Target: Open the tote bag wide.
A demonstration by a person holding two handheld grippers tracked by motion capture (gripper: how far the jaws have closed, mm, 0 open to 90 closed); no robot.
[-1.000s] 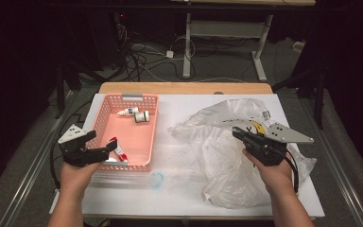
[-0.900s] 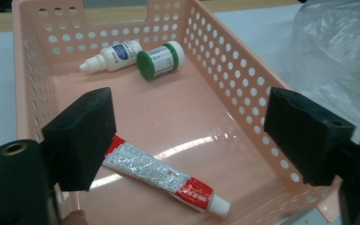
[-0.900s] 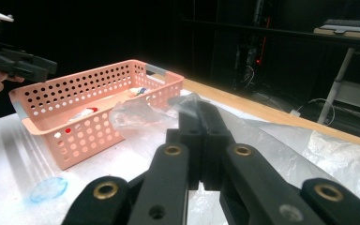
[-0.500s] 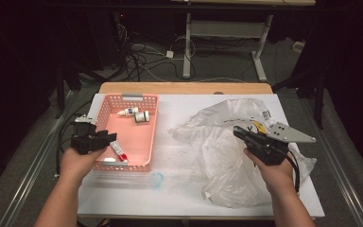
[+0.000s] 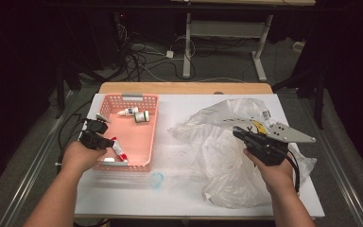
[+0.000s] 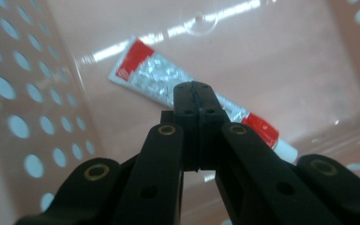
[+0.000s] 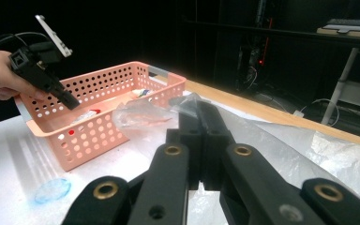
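Observation:
A red-and-silver tube (image 6: 147,75) lies on the floor of the pink basket (image 5: 150,142), near its front left corner (image 5: 118,150). My left gripper (image 6: 198,91) hangs over the basket's left rim (image 5: 105,141), tilted down at the tube. Its jaws are shut with nothing between them, and the tips hide the tube's middle. My right gripper (image 7: 198,112) is shut and empty, held above the crumpled clear plastic bag (image 5: 217,156) at the right (image 5: 237,133). The right gripper view also shows the left gripper (image 7: 69,101) over the basket.
Two small white bottles (image 5: 127,111) (image 5: 142,117) lie at the basket's far end. A small blue transparent cap (image 5: 156,179) sits on the white tabletop (image 5: 179,198) in front of the basket. A yellow-marked item (image 5: 259,126) lies inside the bag.
My left gripper has swung from the basket's front left corner up over its left rim and now tips down toward the tube. The right gripper has hardly moved.

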